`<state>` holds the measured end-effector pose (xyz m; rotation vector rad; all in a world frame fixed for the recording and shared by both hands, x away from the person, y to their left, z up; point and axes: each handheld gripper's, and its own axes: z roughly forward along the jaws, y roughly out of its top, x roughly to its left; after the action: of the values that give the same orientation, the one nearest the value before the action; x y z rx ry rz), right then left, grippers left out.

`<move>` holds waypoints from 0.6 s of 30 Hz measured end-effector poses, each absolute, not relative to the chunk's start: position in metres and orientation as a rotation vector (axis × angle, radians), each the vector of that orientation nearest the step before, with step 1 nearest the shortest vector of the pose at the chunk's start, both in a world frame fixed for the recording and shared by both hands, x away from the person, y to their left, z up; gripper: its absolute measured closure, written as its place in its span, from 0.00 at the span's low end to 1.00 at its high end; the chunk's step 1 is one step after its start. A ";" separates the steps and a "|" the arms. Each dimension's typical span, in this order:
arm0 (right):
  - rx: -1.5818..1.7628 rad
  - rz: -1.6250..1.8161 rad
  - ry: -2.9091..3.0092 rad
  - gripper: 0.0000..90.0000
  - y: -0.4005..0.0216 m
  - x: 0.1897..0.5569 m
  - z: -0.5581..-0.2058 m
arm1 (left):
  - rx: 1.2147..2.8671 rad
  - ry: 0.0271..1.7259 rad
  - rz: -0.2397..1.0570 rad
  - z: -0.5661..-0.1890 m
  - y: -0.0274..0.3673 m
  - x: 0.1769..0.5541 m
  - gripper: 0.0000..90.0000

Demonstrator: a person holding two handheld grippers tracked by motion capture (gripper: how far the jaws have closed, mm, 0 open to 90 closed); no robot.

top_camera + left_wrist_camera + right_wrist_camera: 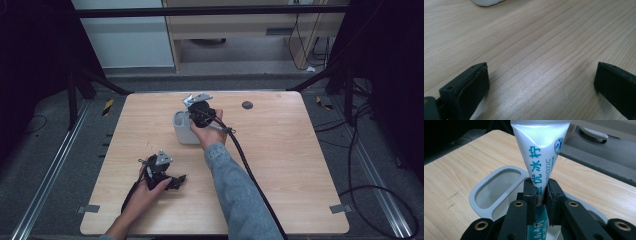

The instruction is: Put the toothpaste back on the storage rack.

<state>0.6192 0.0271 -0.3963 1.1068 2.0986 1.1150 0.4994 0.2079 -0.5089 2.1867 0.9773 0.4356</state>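
Note:
A white toothpaste tube (540,150) with blue print stands upright, flat crimped end on top, above a pale grey holder (481,192) with rounded openings. My right gripper (541,195) is shut on the tube's lower part, pads pressing both sides. In the high view the right gripper (200,111) hovers over the holder (180,132) at the table's far middle. My left gripper (176,181) lies near the front left of the table, held by a hand. Its jaws stand wide apart over bare wood, and the left gripper (541,80) holds nothing. A white edge of the holder (486,2) shows at the top.
A small black disc (247,105) lies on the wooden table (290,165) near the far edge, right of the holder. The right gripper's black cable (250,170) trails toward the front edge. Dark frame struts and floor cables surround the table.

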 end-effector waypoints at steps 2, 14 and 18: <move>1.099 1.106 2.105 0.88 0.030 0.620 -0.396 | 2.187 0.977 0.436 -0.509 0.208 0.499 0.00; 1.098 1.074 2.129 0.87 0.035 0.622 -0.395 | 2.187 0.977 0.436 -0.509 0.208 0.499 0.00; 1.094 1.068 2.137 0.87 0.038 0.623 -0.394 | 2.187 0.977 0.436 -0.509 0.208 0.499 0.00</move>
<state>0.6230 0.0378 -0.3944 1.0937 2.1374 1.0683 0.4994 0.2079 -0.5088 2.1873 0.9771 0.4359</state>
